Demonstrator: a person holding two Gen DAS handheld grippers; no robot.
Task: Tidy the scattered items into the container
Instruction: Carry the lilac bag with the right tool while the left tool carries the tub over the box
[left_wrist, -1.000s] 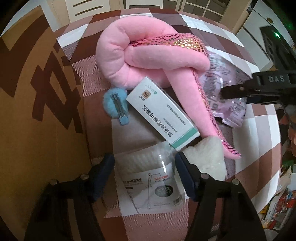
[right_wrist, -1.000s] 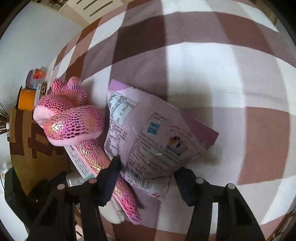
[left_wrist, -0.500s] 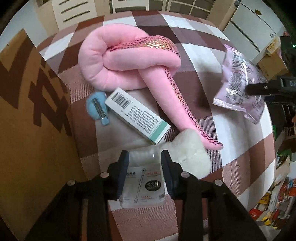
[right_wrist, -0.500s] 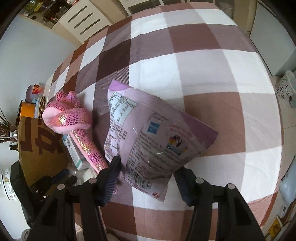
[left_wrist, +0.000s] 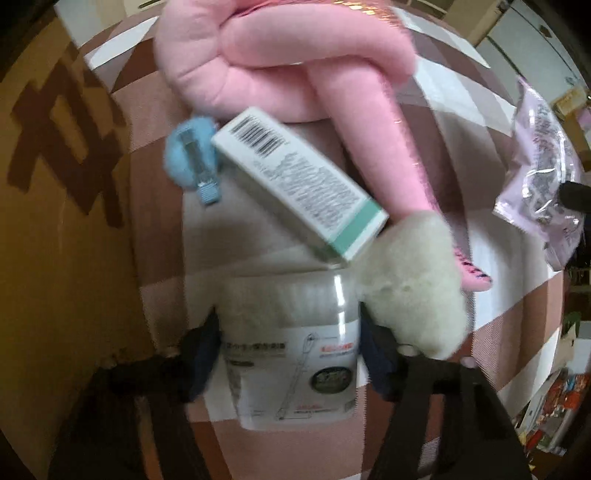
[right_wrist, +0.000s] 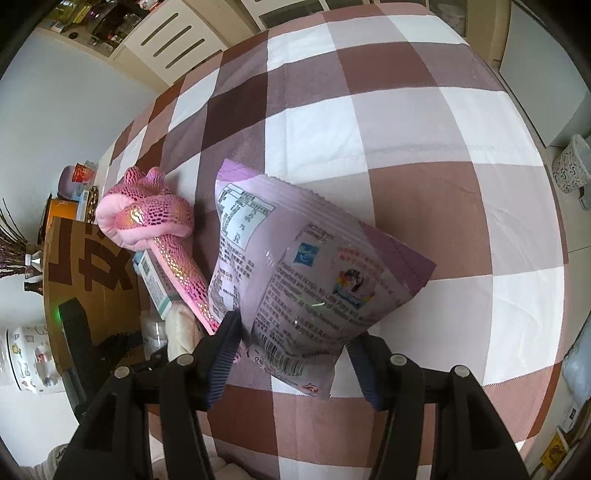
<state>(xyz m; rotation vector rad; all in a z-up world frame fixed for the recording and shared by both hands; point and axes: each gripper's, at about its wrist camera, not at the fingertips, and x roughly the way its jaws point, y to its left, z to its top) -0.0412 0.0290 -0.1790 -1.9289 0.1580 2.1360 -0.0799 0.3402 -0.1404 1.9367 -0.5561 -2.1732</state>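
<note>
My left gripper (left_wrist: 288, 354) is shut on a clear cotton swab jar (left_wrist: 291, 332), which lies on the checked cloth. Just beyond it lie a white and green box (left_wrist: 295, 181), a blue fluffy hair clip (left_wrist: 192, 158), a white fluffy item (left_wrist: 413, 284) and a pink sequinned plush snake (left_wrist: 295, 59). My right gripper (right_wrist: 291, 347) is shut on a purple snack bag (right_wrist: 306, 273) and holds it above the cloth; the bag also shows in the left wrist view (left_wrist: 543, 170). The brown cardboard box (left_wrist: 55, 221) stands at the left.
The checked brown and white cloth (right_wrist: 424, 122) covers the table. Jars and tins (right_wrist: 74, 181) stand beyond the cardboard box (right_wrist: 85, 273). A white ceramic pot (right_wrist: 26, 358) is at the left. Cabinets stand behind the table.
My left gripper closed on the cotton swab jar, and the view now sits closer to the items. My right gripper lifted the snack bag up off the cloth.
</note>
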